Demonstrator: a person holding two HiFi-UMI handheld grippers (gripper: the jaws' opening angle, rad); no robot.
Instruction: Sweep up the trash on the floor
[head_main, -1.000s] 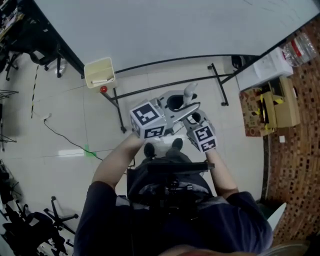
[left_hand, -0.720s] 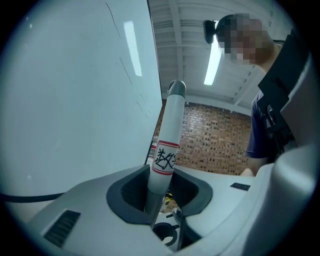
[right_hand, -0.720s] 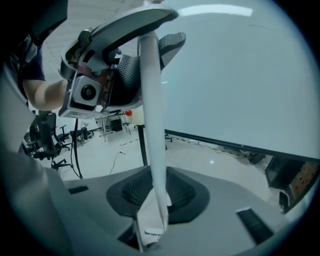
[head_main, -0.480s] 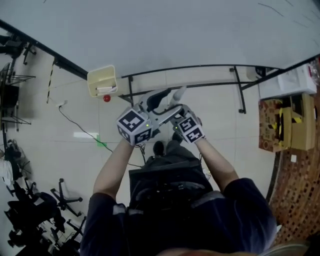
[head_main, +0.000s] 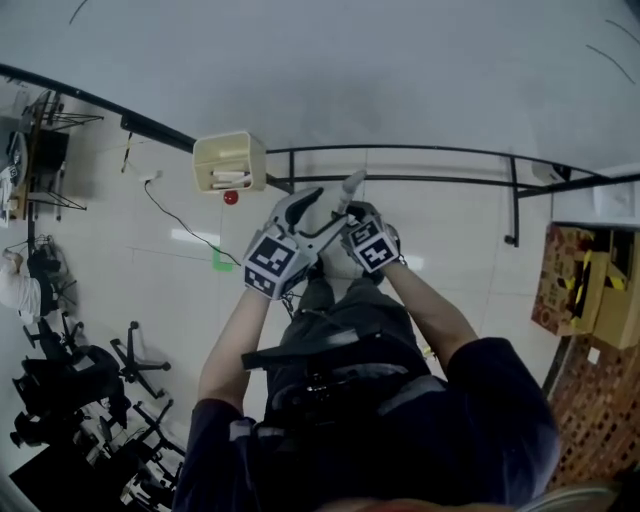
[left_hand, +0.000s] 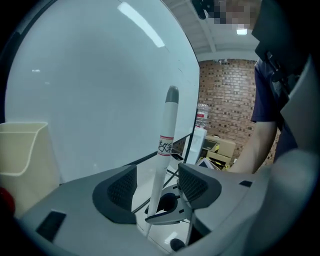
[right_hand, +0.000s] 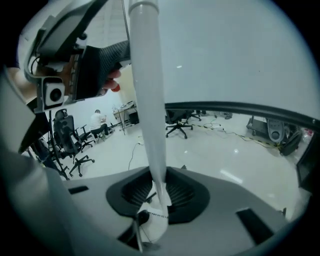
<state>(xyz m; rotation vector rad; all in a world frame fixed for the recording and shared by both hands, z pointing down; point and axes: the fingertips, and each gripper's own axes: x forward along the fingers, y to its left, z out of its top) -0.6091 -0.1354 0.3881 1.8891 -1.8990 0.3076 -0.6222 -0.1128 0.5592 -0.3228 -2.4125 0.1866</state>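
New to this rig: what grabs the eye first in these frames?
The white handle rising at centre: the right gripper is shut on it, while the left gripper, whose jaws have just been opening, stands around it without touching. At upper left of the head view, a cream bin with a red ball beside it.

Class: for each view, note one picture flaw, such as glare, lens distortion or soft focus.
Head view: the black table frame bows in a curve, and glare patches lie on the floor. Left gripper view: a bright light streak reflects off the white surface, and the corners go dark. Right gripper view: the white handle, close to the lens, looms oversized and soft-edged.
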